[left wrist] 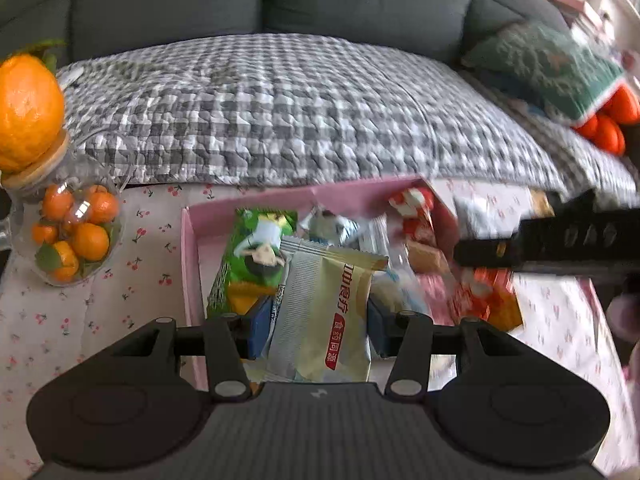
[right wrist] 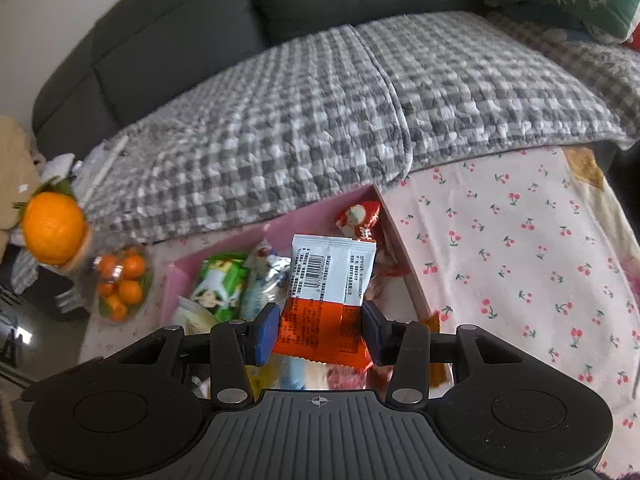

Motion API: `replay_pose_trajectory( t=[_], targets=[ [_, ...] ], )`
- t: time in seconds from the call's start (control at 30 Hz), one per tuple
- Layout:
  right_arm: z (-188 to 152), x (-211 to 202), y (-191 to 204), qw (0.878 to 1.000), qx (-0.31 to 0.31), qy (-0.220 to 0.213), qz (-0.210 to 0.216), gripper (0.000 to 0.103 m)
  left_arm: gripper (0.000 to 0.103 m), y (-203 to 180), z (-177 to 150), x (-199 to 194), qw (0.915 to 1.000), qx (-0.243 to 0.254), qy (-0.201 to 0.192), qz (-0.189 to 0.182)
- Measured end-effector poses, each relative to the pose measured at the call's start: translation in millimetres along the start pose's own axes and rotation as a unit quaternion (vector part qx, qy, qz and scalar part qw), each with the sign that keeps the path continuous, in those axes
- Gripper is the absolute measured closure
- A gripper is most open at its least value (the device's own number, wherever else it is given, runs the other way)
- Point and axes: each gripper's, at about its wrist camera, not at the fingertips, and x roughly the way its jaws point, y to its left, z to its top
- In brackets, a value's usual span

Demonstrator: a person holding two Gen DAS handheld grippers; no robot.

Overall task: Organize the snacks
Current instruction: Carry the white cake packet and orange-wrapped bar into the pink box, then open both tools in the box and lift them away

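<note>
Left wrist view shows the left gripper [left wrist: 316,332] clamped on a pale yellow snack packet [left wrist: 324,312], its blue pads pressing both sides, with the packet hanging over the pink box [left wrist: 190,264] that sits on the cherry-print cloth [left wrist: 80,312]. Below it in the box lie a green cartoon packet [left wrist: 256,256] and a heap of red-and-white wrappers [left wrist: 416,216] toward the right. The right gripper [right wrist: 320,332] likewise grips an orange-and-white packet [right wrist: 328,296] by its lower end, held above the same box, near its right wall.

Both packets look lifted clear of the pile, so I judge the step to be carrying each one to its place. To do it well, keep both grips firm, since foil is slippery and the packets dangle. Hold the two tools apart; the right one already reaches across the left view. Set each packet flat, not on edge. A glass jar of small oranges [left wrist: 74,236] stands left of the box, worth avoiding.
</note>
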Motion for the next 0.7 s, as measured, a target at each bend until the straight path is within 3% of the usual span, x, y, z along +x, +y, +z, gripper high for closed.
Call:
replay_pose_trajectory(
  t=[0.2,0.53,0.63,0.7],
  targets=[
    [11,25,-10,0.999,0.029,0.0,0.018,0.06,0.058,6,12,16,0.9997,-0.02,-0.005,0.011],
    [14,58,-17,0.999,0.044,-0.012,0.01,0.059,0.056,13,22,42,0.9983,-0.049,-0.018,0.025],
    [13,62,-15,0.999,0.037,-0.013,0.012,0.057,0.052,13,23,44,0.9982,-0.05,-0.021,0.025],
    [14,62,-14,0.999,0.036,-0.017,0.012,0.056,0.043,11,23,45,0.9983,-0.045,-0.022,0.029]
  ],
)
